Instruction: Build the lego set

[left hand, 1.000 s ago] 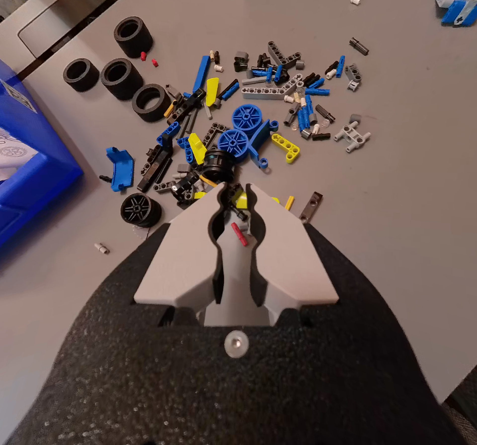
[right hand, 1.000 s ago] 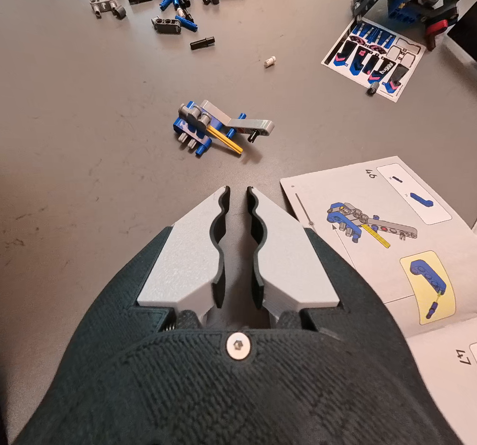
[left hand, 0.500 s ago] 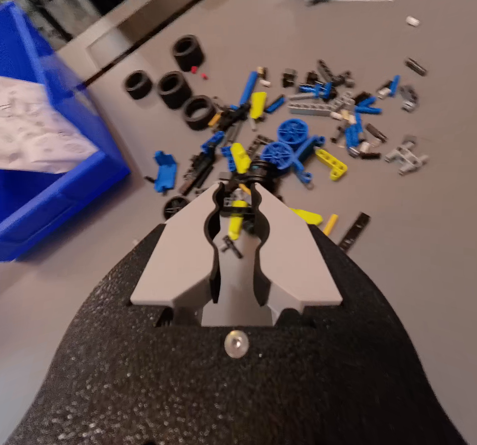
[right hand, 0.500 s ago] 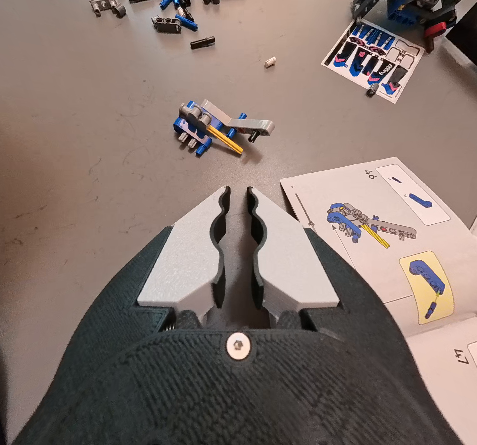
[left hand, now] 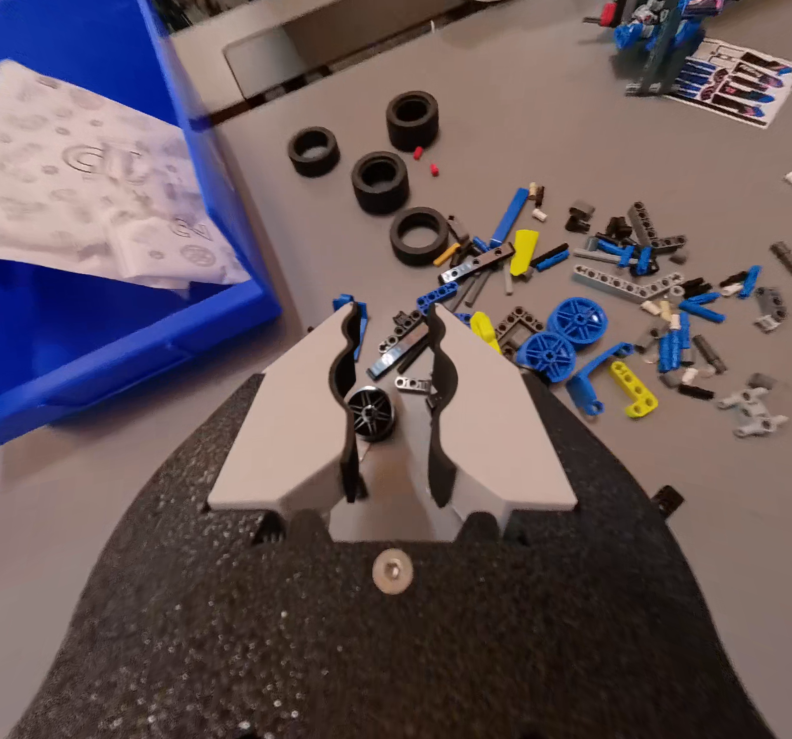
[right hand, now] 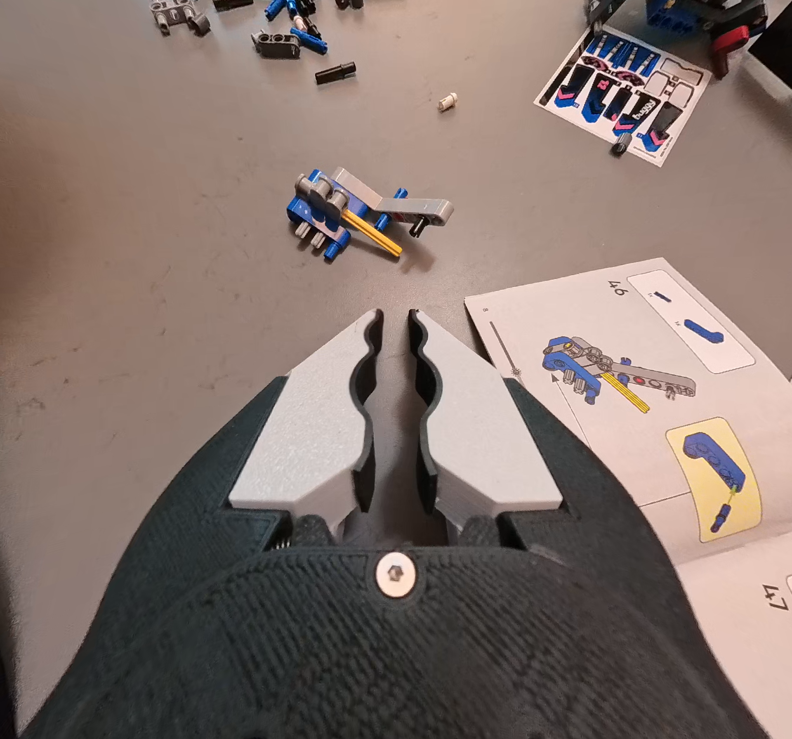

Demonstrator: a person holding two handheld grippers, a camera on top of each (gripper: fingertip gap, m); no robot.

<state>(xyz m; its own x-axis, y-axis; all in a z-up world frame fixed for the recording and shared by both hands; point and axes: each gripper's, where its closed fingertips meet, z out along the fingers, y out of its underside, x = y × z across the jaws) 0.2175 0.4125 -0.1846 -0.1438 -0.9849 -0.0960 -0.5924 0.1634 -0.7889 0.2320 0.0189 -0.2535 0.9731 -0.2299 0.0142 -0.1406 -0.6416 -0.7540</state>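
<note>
The left gripper (left hand: 391,315) hangs over the loose parts pile (left hand: 570,289) with its jaws parted and nothing held; a black wheel hub (left hand: 371,414) lies on the counter (left hand: 557,127) between them. The right gripper (right hand: 395,315), nearly closed and empty, rests short of the small blue-and-grey subassembly (right hand: 360,212), with the instruction booklet (right hand: 643,397) beside it near the counter's edge. The parts lie tightly tangled, so closing here could catch a neighbouring beam or scatter small pins. The motion-blurred view suggests haste, which could spoil the aim.
</note>
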